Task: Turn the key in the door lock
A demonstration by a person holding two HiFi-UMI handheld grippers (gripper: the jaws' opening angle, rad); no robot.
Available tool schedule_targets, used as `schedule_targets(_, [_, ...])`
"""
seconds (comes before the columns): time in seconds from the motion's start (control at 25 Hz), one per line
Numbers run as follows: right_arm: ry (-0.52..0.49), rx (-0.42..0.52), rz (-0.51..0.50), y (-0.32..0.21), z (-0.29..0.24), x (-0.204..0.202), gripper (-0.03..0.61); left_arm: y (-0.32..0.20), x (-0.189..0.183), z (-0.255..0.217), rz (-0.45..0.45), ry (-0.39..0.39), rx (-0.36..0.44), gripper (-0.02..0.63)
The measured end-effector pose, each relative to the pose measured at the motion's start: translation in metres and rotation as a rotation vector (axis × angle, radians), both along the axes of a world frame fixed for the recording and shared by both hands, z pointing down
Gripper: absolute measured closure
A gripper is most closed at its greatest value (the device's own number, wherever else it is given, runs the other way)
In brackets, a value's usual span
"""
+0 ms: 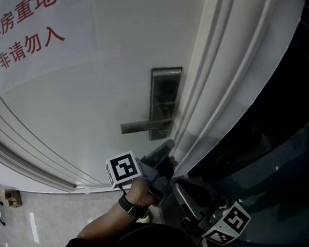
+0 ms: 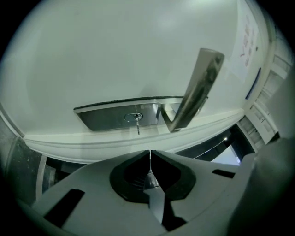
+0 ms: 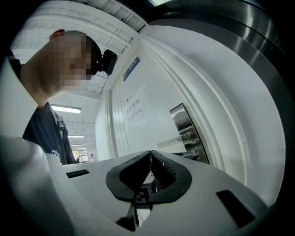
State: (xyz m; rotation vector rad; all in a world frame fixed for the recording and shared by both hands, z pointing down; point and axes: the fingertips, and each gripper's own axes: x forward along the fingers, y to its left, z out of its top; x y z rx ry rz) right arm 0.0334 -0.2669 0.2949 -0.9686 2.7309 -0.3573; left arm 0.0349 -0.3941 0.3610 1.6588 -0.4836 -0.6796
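Note:
A small key (image 2: 137, 122) sticks out of the cylinder in the steel lock plate (image 2: 115, 115) on the white door (image 2: 115, 55). The lever handle (image 2: 196, 90) juts from the same plate. My left gripper (image 2: 150, 152) hangs a short way in front of the key, jaws shut with nothing between them. In the head view the left gripper (image 1: 168, 145) points up at the lock plate (image 1: 165, 93), just below the lever handle (image 1: 144, 126). My right gripper (image 1: 186, 192) sits lower and to the right, away from the lock. The right gripper (image 3: 150, 152) is also shut and empty.
A paper sign with red characters (image 1: 26, 29) is stuck on the door at upper left. The white door frame moulding (image 1: 219, 80) runs along the lock's right, with dark glass (image 1: 281, 154) beyond. Pale floor tiles (image 1: 35, 221) show at lower left. A watch (image 1: 129, 205) is on the holding wrist.

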Motion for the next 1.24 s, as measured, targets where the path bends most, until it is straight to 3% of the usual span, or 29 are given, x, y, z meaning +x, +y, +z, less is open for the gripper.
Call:
schedule_targets(0.16, [0.020, 0.024, -0.003, 0.014, -0.003, 0.000, 0.563, 0.023, 0.004, -0.013, -0.003, -0.032, 0.074, 0.604])
schedule_targets(0.32, [0.042, 0.029, -0.022, 0.030, -0.001, -0.004, 0.563, 0.046, 0.004, -0.016, -0.024, -0.142, 0.158, 0.606])
schedule_targets(1.24, [0.001, 0.048, -0.078, 0.083, -0.006, -0.006, 0.563, 0.096, 0.001, -0.017, -0.076, -0.201, 0.181, 0.606])
